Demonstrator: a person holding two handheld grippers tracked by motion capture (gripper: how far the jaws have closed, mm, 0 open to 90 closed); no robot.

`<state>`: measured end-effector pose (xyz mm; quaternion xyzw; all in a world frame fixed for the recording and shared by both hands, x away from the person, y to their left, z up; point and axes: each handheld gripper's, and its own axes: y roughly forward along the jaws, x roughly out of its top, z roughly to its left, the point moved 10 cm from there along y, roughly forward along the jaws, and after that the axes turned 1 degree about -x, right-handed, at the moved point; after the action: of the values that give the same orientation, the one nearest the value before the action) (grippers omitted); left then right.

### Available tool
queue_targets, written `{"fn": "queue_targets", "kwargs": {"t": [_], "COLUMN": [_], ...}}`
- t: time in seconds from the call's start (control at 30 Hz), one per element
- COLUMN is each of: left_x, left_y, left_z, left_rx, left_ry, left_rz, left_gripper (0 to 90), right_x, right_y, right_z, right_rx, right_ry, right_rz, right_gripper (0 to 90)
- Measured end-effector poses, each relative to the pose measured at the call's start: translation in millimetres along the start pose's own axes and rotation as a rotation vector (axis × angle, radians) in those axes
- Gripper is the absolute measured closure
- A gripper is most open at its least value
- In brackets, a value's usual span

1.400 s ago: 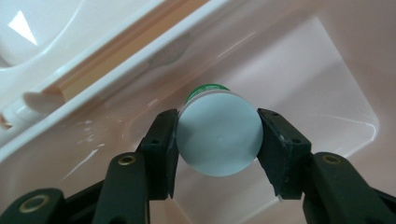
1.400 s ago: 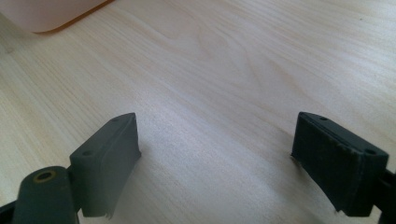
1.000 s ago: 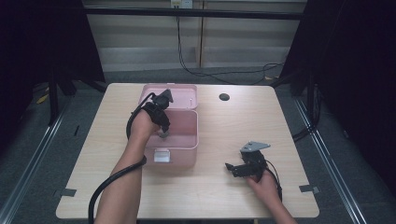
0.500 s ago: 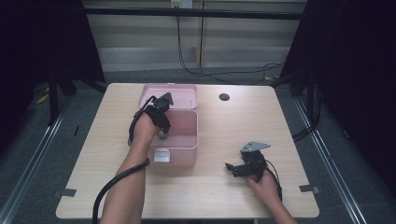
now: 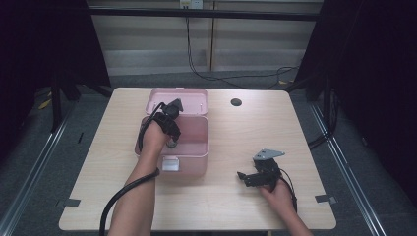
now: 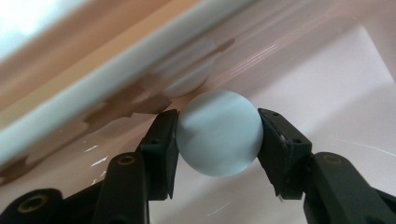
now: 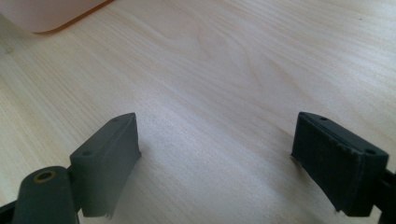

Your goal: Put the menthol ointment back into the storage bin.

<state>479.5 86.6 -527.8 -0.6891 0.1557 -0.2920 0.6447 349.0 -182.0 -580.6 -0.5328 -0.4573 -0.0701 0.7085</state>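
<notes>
While the left gripper [image 5: 169,129] reaches into the open pink box [image 5: 194,147], the views read as follows.
High view: right gripper [image 5: 252,177] rests on the wooden table [image 5: 246,132], well apart from the box.
Left gripper view: jaws clamp a pale blue ball [image 6: 219,133] between them, inside the box [image 6: 327,79], near its wall.
Right gripper view: jaws spread wide over bare table [image 7: 224,60], nothing between them; box corner [image 7: 46,11] at upper left.

Ball [image 6: 219,133] inside the box [image 5: 194,160] — left gripper [image 5: 171,142] over it, right gripper [image 5: 242,176] right.
</notes>
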Motion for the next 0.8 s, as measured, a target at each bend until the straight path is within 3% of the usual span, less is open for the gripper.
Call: {"fn": "queue_targets", "kwargs": {"t": [0.8], "left_x": [-2.7], "left_y": [3.1], "left_z": [-0.9], "left_rx": [0.005], "left_ry": [0.012], "left_rz": [0.002], "left_gripper": [49.4], "right_x": [-0.1], "right_y": [0.0], "right_z": [0.1], "right_rx": [0.0], "right_ry": [0.002], "right_rz": [0.0], "right_gripper": [14.2]}}
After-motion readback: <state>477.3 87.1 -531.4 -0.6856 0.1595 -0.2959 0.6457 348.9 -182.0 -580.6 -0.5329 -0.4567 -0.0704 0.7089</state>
